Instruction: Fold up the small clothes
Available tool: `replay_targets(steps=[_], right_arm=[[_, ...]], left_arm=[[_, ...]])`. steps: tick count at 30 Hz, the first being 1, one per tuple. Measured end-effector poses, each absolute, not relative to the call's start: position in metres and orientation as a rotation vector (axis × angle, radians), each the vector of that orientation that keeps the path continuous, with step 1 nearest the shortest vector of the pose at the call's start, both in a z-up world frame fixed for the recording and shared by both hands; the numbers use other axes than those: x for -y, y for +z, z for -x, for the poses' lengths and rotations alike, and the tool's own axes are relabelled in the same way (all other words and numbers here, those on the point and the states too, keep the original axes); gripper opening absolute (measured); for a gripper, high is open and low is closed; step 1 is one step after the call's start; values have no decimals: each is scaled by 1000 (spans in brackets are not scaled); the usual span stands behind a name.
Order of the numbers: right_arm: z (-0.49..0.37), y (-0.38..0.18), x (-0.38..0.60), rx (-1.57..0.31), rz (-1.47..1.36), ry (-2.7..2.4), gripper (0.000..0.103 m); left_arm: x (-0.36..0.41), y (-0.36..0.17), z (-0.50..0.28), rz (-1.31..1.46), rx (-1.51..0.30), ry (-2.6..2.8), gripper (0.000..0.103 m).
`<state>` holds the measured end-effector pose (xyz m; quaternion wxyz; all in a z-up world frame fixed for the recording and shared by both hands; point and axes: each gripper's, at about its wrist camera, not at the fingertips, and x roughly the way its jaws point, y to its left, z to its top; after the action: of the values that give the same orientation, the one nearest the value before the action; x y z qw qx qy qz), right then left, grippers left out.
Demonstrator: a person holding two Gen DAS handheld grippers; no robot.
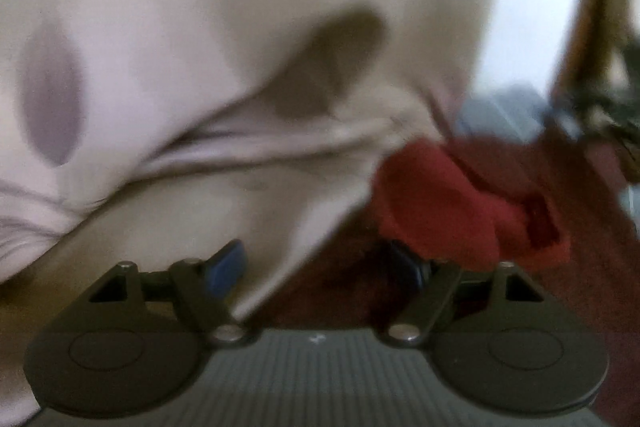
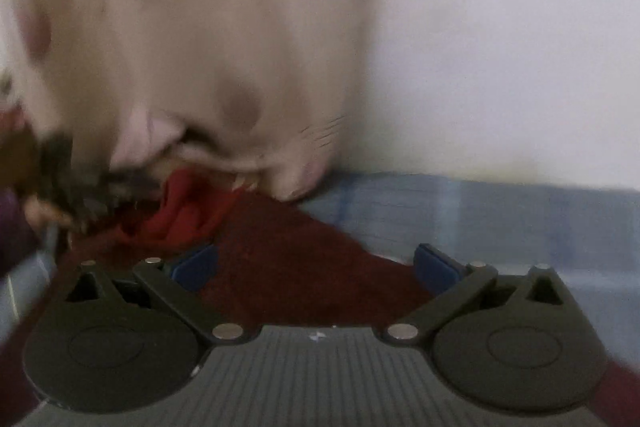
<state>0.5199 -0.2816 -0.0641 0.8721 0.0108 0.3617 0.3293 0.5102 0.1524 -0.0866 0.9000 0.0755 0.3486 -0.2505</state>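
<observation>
Saw one pale cloth (image 1: 200, 27), crumpled, with its folds running side to side, lying on a dark red cover (image 1: 580, 267). One small red cloth (image 1: 432, 195) bunched beside it. Left gripper (image 1: 320, 267) and right gripper (image 2: 316, 263) both spread apart, holding nothing. Too blurry for more.

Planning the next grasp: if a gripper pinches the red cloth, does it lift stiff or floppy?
Probably floppy: the red cloth lies bunched in soft folds. Likely light, being small beside the pale garment. It may drag on the dark red surface rather than slide.
</observation>
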Motion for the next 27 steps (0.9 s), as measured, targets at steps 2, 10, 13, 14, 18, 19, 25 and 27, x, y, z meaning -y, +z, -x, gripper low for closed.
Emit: replay_targets(steps=[2,10,13,14,18,19,25,27], right_arm=[[-544,-80,253,-789,42,718,103],[-570,-105,202,-828,181,821,91],[-560,-94,192,-788,238,788,14],[-554,-92,190,-767,269,765,14],[-540,-91,187,-692,379,686,13],[-539,-86,195,-670,357,658,13],[-554,-67,226,-563,302,472,0],[-570,-68,235,-603,229,471,0]], left_arm=[[-141,-92,-510,-236,-725,-550,78],[-147,-92,-511,-176,-670,-565,37],[-143,-91,-498,-199,-655,-559,18],[-141,-89,-492,-220,-647,-552,15],[-159,-85,-475,-194,-610,-490,8],[-165,-85,-473,-181,-608,-467,8],[-191,-79,-483,-100,-589,-278,8],[-187,-85,-490,-122,-607,-257,8]])
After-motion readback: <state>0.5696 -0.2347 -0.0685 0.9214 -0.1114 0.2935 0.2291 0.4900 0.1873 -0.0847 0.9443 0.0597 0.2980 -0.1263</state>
